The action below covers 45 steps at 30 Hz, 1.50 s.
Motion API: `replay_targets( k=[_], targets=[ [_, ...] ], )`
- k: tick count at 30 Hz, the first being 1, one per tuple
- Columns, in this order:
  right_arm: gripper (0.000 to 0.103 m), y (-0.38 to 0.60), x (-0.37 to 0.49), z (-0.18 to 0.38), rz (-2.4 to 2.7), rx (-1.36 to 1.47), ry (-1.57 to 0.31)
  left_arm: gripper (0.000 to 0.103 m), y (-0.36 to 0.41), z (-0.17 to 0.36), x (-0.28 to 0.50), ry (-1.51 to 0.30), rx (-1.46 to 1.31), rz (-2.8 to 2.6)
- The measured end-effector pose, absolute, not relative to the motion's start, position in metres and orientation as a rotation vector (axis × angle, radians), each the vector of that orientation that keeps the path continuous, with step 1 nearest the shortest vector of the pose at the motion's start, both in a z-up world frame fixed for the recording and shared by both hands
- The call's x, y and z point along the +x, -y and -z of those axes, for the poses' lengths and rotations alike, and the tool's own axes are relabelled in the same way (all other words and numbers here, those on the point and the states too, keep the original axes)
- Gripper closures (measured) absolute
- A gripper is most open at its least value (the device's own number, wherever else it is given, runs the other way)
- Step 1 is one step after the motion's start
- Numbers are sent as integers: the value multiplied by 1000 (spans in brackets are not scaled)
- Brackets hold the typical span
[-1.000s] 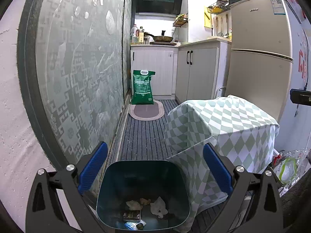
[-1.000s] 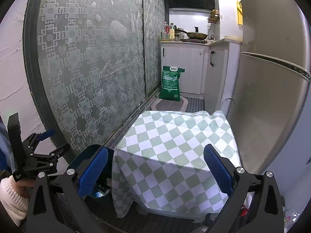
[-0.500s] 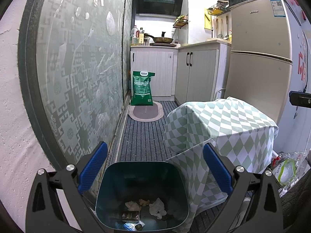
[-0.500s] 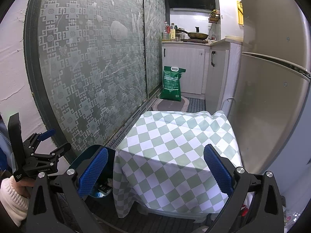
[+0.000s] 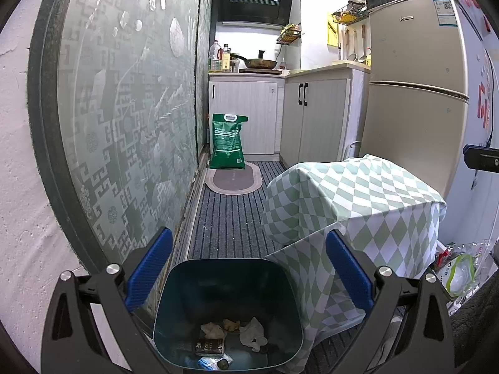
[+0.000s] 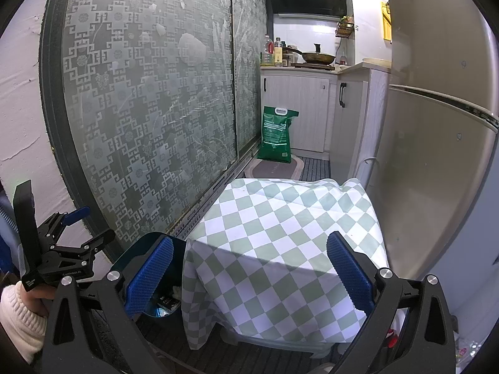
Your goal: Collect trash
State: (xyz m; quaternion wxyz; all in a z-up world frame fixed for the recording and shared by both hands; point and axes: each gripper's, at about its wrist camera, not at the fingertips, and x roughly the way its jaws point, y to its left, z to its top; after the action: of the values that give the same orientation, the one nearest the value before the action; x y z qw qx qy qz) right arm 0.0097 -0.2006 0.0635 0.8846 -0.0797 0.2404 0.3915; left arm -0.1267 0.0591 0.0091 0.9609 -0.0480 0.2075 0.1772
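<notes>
The left gripper (image 5: 249,268) is held level with its blue-padded jaws spread wide and nothing between them. The right gripper (image 6: 249,272) likewise stands wide open and holds nothing. In the right wrist view, a hand (image 6: 32,296) in a white knit sleeve (image 6: 17,321) grips the left gripper's handle

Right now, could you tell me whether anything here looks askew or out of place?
Yes: the green-and-white checked cloth hangs unevenly, one corner drooping against the dark teal trash bin. A clear plastic bag lies loose on the floor at right.
</notes>
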Motion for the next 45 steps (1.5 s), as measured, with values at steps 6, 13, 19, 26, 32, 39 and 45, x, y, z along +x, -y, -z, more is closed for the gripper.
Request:
replay_targets(
  k=[6, 13, 19, 26, 32, 39, 45],
  targets=[
    [3, 200, 9, -63, -815, -166, -500, 3, -58, -10, -126, -421, -94, -354],
    [3, 200, 8, -63, -813, -167, -499, 3, -58, -9, -126, -422, -93, -353],
    [3, 200, 8, -63, -813, -166, -501, 3, -56, -9, -125, -421, -94, -352],
    [3, 200, 8, -63, -813, -166, -500, 3, -57, -9, -126, -422, -94, -352],
    [3, 199, 7, -63, -814, -167, -500, 3, -57, -9, -126, -423, -93, -354],
    [3, 199, 7, -63, -813, -167, -501, 3, -57, -8, -126, -424, -90, -348],
    [3, 199, 7, -63, -813, -167, -500, 3, -57, -8, -126, -423, -91, -348]
  ],
)
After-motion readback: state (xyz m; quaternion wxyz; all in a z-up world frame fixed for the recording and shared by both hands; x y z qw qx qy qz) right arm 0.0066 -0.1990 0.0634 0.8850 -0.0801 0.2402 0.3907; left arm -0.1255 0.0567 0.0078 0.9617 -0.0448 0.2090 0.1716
